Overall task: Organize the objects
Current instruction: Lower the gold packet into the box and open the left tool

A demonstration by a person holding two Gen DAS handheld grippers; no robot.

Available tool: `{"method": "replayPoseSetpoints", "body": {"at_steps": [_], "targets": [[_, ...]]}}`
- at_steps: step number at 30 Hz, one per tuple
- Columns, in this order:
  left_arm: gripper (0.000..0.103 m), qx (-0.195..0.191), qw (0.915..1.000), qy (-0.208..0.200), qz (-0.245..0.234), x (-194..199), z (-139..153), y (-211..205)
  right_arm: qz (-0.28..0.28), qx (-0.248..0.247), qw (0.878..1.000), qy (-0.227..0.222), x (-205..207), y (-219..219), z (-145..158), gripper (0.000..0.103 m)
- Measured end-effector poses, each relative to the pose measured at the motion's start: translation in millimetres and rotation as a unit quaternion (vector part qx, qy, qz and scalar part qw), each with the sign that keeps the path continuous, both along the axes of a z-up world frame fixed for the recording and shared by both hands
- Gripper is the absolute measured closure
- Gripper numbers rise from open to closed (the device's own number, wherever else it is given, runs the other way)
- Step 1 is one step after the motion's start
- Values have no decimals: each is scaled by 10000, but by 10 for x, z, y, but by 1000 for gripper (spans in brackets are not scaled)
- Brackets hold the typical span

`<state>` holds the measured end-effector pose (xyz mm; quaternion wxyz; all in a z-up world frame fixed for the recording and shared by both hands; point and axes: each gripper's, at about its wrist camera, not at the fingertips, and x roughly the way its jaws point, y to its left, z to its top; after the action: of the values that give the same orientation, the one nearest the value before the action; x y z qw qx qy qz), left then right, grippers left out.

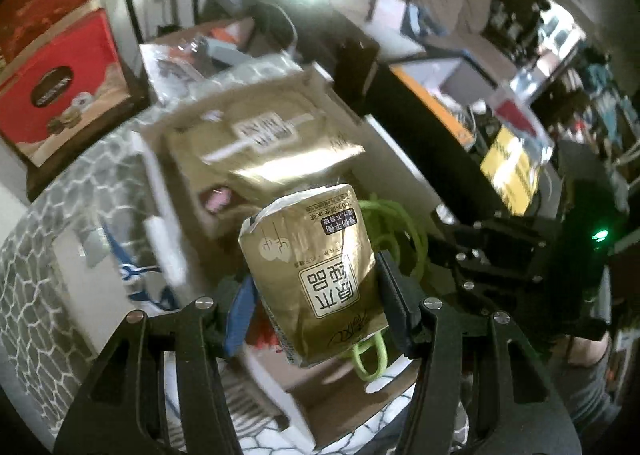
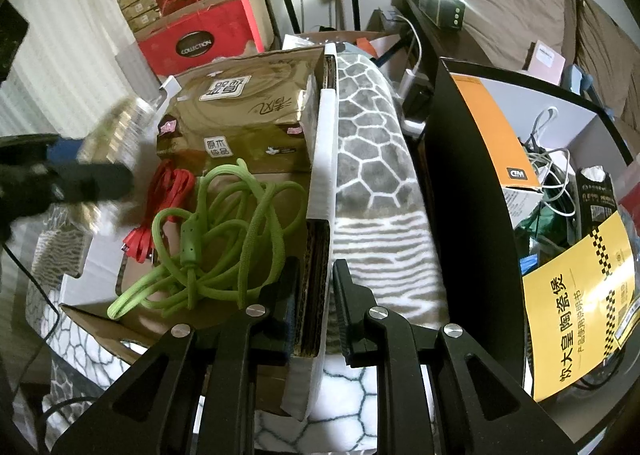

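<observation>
The gold tissue pack hangs in the air above the cardboard box, pinched by its sides between the fingers of the left gripper, which presses in on it from both flanks; the pack is tilted, its printed label turned partly upside down. It is presumably held this way so that it can be lowered into the box beside its kind. Inside the box, at the far end, lie stacked gold tissue packs of the same brand, and at the near end a coiled green cable with a red cable just beside it, so the box seems to serve as the collecting place. The right gripper is pressed together on the near right wall of the box, one finger inside and one outside the corrugated edge, most likely to steady the box while the other hand loads it. The box rests on a grey and white patterned blanket. Beyond the box's far end stands a red gift carton, and to the box's right a yellow leaflet shows among clutter.
</observation>
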<state>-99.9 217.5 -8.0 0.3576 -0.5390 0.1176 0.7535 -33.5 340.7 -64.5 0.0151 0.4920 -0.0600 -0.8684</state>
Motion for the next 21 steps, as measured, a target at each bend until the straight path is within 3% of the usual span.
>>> {"method": "replayPoseSetpoints", "body": {"at_steps": [5,9,17,20,21], "targets": [[50,-442,9989,28,-168,42,-241,220,-41,-26,10000,6,3,16,7,81],[49,-530,9984,-3,-202,17,-350,280,-58,-59,10000,13,6,37,4,81],[48,-670,9964,320,-414,80,-446,411,-74,-84,9999,16,5,48,11,80],[39,-845,9940,492,-484,142,-450,452,-60,-99,9999,16,4,34,31,80],[32,-903,9931,552,-498,164,-441,464,-47,-77,10000,18,9,29,35,80]]}}
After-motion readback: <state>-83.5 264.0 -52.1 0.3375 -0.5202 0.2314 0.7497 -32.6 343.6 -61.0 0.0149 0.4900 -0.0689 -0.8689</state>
